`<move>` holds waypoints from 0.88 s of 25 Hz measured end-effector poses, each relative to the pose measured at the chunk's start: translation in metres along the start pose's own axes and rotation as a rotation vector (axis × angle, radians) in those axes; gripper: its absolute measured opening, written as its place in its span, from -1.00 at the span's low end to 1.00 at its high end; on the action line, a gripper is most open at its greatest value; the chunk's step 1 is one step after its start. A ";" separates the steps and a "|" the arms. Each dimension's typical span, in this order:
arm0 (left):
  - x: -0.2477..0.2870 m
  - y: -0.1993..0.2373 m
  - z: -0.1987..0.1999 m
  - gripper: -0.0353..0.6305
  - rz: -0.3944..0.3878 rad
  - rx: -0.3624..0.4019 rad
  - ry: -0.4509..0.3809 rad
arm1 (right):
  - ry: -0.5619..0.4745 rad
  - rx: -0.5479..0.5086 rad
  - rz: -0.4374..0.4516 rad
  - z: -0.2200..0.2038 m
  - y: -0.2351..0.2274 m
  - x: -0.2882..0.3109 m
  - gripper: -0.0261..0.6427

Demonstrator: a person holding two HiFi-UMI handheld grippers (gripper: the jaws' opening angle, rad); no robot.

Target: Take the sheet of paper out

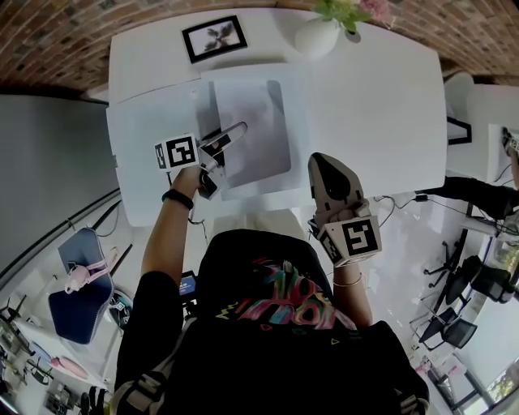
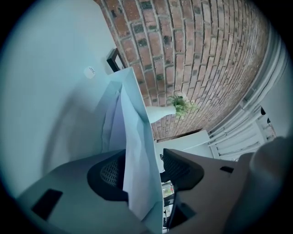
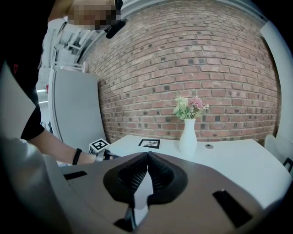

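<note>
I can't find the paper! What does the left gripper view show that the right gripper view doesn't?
Only the left gripper view shows the sheet of paper, between the parted jaws of the left gripper. Only the right gripper view shows the right gripper, jaws together and empty, and the person's arm with a dark wristband. Both show the vase of flowers, the brick wall and the white table.

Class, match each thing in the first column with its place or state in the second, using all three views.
Column A:
1. vase
2. framed picture
3. sheet of paper
4. right gripper

Column B:
a. lies flat on the table
b. jaws together, nothing between them
c. holds flowers
d. stands between the jaws of the left gripper

Pairs: 1-c, 2-a, 3-d, 4-b.
</note>
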State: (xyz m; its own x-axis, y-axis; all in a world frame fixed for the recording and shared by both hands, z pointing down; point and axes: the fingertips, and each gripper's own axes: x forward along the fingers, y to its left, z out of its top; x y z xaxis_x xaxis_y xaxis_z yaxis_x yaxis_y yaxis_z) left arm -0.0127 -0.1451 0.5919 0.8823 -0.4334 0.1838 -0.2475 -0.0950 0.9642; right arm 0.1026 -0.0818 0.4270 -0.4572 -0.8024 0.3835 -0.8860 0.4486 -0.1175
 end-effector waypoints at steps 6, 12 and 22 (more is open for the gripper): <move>-0.002 0.012 -0.001 -0.80 0.123 0.080 -0.003 | -0.002 -0.003 -0.007 -0.001 0.000 -0.002 -0.86; -0.008 0.008 -0.001 -0.82 0.128 0.114 -0.006 | -0.004 -0.010 0.002 0.001 0.003 0.000 -0.86; -0.038 0.002 0.004 -0.82 0.164 0.153 -0.049 | -0.014 -0.048 0.033 0.008 0.011 -0.002 -0.86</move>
State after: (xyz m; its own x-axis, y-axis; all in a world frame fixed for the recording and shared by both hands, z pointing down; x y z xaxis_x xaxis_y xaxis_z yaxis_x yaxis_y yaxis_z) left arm -0.0482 -0.1320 0.5859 0.8059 -0.4966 0.3223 -0.4469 -0.1534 0.8813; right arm 0.0936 -0.0784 0.4175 -0.4870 -0.7926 0.3669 -0.8660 0.4926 -0.0855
